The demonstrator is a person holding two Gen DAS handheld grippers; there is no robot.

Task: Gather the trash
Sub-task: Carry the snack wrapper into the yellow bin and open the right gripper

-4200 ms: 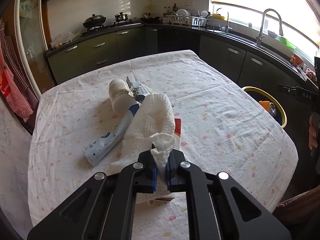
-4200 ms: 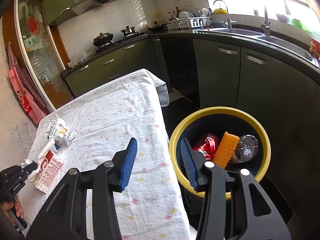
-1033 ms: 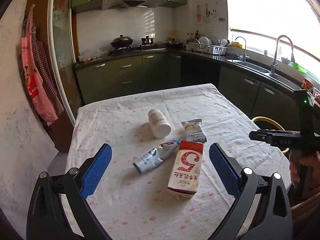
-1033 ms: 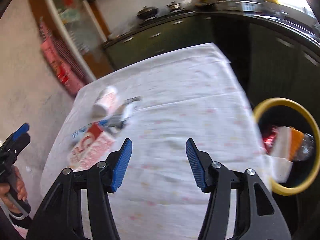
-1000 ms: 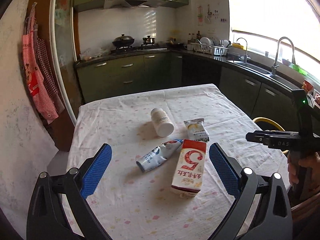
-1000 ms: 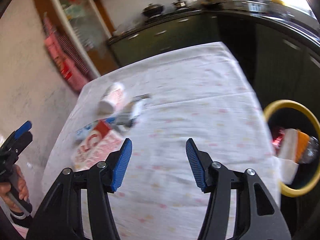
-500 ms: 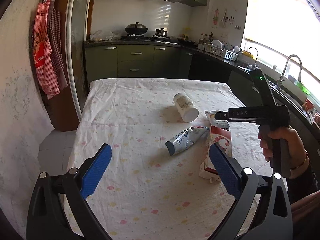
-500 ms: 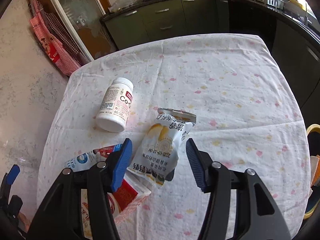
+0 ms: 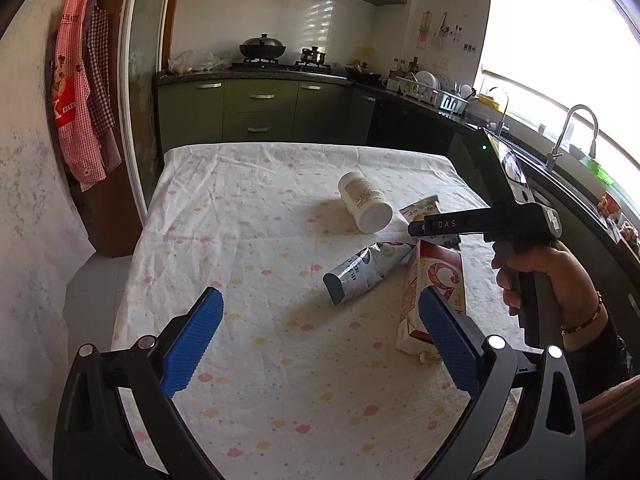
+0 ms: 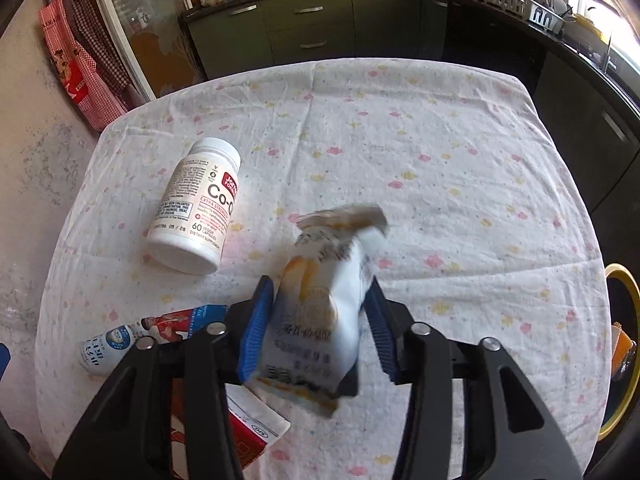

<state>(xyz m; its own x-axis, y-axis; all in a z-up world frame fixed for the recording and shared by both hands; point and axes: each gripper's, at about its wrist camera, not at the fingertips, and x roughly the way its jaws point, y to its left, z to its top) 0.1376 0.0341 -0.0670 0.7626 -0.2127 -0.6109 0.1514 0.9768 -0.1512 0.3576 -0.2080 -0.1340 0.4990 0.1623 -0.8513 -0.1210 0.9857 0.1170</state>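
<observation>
Between right tongs (image 10: 318, 324) — snack packet (image 10: 320, 304); left tongs (image 9: 320, 344) agape.

A kitchen is shown, lined with dark green base cabinets (image 9: 260, 112) under a black countertop (image 9: 424, 94). White wall tiles (image 9: 280, 20) are lit by a bright window (image 9: 560, 60). A floral white tablecloth (image 9: 248, 208) covers the table; red checked aprons (image 9: 80, 92) hang at left.
</observation>
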